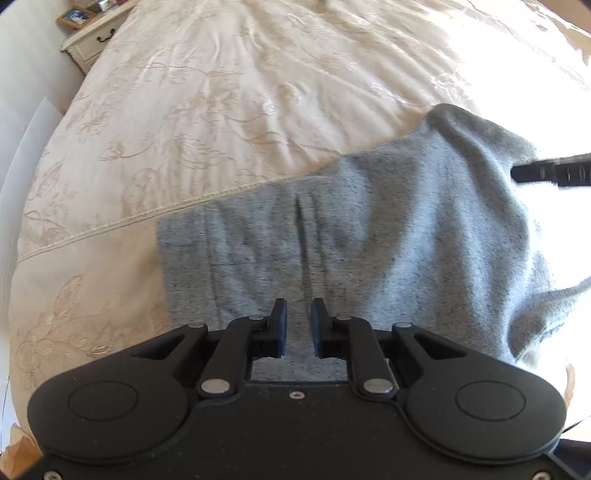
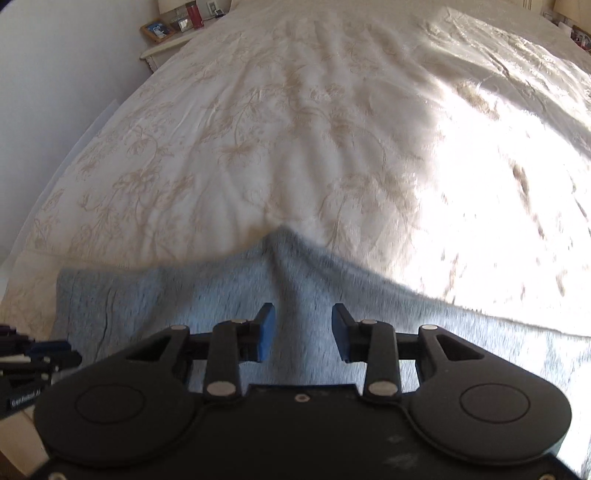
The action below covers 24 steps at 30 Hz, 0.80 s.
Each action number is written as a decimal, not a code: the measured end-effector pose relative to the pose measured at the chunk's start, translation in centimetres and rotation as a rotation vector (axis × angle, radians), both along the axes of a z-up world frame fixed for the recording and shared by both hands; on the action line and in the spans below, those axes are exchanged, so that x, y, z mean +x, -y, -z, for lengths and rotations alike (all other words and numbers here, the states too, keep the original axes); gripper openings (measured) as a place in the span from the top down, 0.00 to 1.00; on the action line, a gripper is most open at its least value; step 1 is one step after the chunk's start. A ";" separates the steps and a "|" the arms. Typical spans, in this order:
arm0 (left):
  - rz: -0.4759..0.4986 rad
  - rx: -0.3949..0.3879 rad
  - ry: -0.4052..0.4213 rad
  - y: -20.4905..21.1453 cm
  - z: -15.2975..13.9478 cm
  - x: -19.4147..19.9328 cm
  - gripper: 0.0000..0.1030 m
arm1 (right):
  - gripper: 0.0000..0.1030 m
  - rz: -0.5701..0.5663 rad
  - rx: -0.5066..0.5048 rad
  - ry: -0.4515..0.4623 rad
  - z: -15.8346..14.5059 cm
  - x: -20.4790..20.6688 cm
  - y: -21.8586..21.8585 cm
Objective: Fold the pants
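Observation:
Grey heathered pants point(image 1: 369, 240) lie on the bed, folded into a wide band with a straight left end. The far right corner is bunched up into a ridge. My left gripper point(image 1: 298, 310) hovers over the near edge of the fabric; its jaws stand a little apart with nothing pinched between them. In the right wrist view the pants point(image 2: 184, 295) rise to a creased peak just ahead of my right gripper point(image 2: 303, 314), which is open above the cloth. The right gripper's tip point(image 1: 550, 170) shows at the left view's right edge. The left gripper's body point(image 2: 37, 354) shows at the lower left.
A cream bedspread point(image 2: 295, 129) with floral embroidery covers the bed, and its right side is sunlit and glaring. A white nightstand point(image 1: 92, 37) stands at the far left corner with a framed picture point(image 2: 159, 29) and a red jar point(image 2: 194, 14). A pale wall runs along the left.

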<state>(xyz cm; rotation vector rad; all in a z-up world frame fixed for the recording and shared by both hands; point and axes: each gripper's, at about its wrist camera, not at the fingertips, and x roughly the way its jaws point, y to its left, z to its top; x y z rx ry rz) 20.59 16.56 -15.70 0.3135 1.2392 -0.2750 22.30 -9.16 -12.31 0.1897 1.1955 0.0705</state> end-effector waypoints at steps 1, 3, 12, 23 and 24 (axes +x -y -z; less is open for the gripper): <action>0.012 0.013 -0.017 0.3 0.7 -0.1 0.75 | 0.65 -0.007 -0.004 -0.044 0.9 -1.7 -0.4; -0.001 0.071 -0.055 0.4 2.1 -0.6 0.74 | 0.66 -0.007 -0.022 -0.137 2.7 -5.0 -1.1; -0.089 0.082 -0.003 2.2 -0.2 0.1 0.76 | 0.66 0.179 -0.014 -0.057 -0.2 -9.6 2.1; -0.105 0.050 -0.174 9.0 4.1 -1.0 0.75 | 0.70 0.417 -0.080 -0.221 2.8 -13.2 16.0; -0.121 0.060 -0.162 9.4 3.4 -0.8 0.75 | 0.68 0.415 -0.075 -0.194 2.0 -13.3 17.1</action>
